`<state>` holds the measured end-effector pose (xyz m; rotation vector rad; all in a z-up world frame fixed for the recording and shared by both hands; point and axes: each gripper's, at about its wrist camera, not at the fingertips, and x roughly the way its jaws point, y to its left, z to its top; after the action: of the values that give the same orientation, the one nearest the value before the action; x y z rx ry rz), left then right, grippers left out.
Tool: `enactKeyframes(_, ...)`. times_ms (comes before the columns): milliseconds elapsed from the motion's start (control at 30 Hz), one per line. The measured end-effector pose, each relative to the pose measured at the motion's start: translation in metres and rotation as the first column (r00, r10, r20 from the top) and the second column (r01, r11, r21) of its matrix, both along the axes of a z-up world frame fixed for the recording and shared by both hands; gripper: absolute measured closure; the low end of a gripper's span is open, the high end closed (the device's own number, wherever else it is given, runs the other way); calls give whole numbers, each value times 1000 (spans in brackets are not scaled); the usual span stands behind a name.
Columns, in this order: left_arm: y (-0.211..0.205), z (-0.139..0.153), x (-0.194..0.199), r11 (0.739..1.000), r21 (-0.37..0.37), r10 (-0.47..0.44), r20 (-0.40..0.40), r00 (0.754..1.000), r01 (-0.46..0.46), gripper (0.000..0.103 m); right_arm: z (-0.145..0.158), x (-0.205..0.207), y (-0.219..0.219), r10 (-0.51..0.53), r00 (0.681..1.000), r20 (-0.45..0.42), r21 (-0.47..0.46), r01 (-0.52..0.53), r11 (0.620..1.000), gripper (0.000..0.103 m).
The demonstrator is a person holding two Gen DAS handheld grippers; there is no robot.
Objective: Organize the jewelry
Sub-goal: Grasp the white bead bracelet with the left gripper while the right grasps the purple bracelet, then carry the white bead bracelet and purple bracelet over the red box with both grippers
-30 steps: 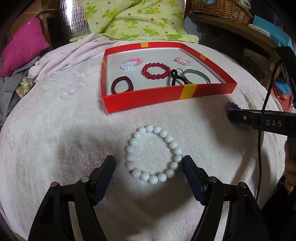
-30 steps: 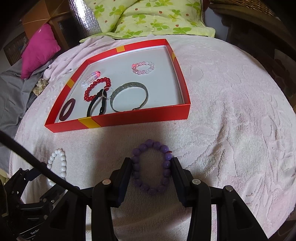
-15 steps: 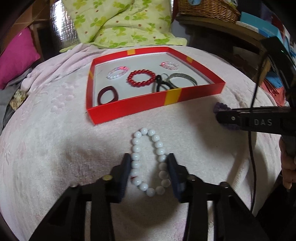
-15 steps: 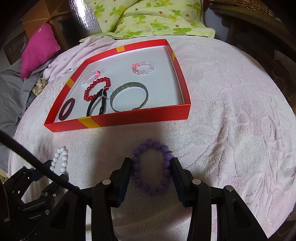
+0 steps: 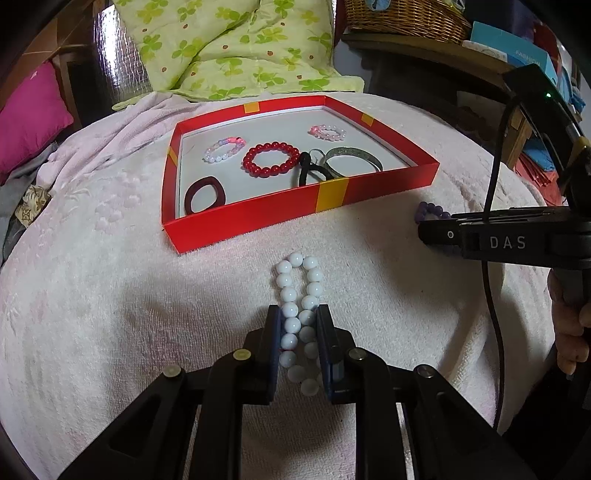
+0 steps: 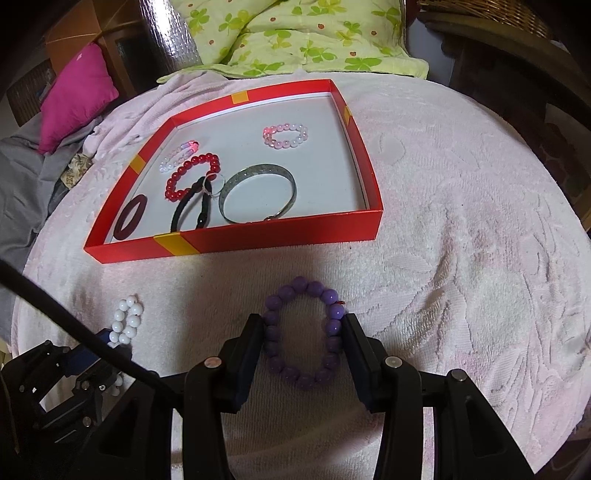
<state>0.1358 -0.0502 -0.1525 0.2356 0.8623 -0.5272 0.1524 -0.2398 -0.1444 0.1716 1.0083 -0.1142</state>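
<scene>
A white bead bracelet (image 5: 300, 295) lies on the pink towel, squeezed into a narrow loop. My left gripper (image 5: 298, 319) is shut on its near half; the bracelet also shows in the right wrist view (image 6: 126, 322). A purple bead bracelet (image 6: 303, 332) lies flat and round on the towel between the fingers of my right gripper (image 6: 304, 325), which touch its sides without squashing it. The red tray (image 5: 258, 218) beyond holds a red bead bracelet (image 5: 271, 159), a silver bangle (image 5: 352, 158), a dark red ring (image 5: 205, 190), a black hair tie (image 5: 308, 170) and two pale bead bracelets.
The pink towel (image 6: 461, 258) covers a round surface that drops off at the edges. A green patterned pillow (image 5: 236, 48) lies behind the tray, a magenta cushion (image 5: 26, 122) at the far left, and a wicker basket (image 5: 402, 14) on a shelf at the right.
My left gripper has closed on the white bracelet, pressing it from a round ring into a narrow loop. My right gripper and the purple bracelet have not moved.
</scene>
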Motion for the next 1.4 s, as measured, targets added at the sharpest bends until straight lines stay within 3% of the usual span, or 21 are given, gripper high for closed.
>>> enactKeyframes(333, 5, 0, 2, 1000, -7, 26, -4, 1000, -26, 83, -1, -1, 1, 0, 1000, 4, -6, 0, 1000, 58)
enactKeyframes(533, 3, -2, 2, 1000, 0, 30, 1, 1000, -30, 83, 0, -3, -2, -17, 1000, 6, -2, 17, 1000, 67)
enactKeyframes(933, 3, -2, 3, 999, -11, 44, -1, 999, -44, 82, 0, -1, 2, -4, 1000, 10, -33, 5, 999, 65)
enactKeyframes(1033, 2, -2, 2, 999, -8, 32, 7, 999, -32, 83, 0, -2, 2, -5, 1000, 13, -38, 6, 999, 67)
enactKeyframes(1200, 1, 0, 0, 1000, -11, 22, 19, 1000, -22, 84, 2, -3, -3, -21, 1000, 23, -28, 22, 999, 82)
enactKeyframes(1300, 3, 4, 0, 999, -20, 25, 32, 999, -24, 93, 4, -4, -9, -26, 999, 30, 5, 26, 1000, 83)
enactKeyframes(1400, 7, 7, 2, 999, -41, 35, 34, 999, -33, 94, 6, -6, -15, -32, 999, 42, 42, 30, 999, 83)
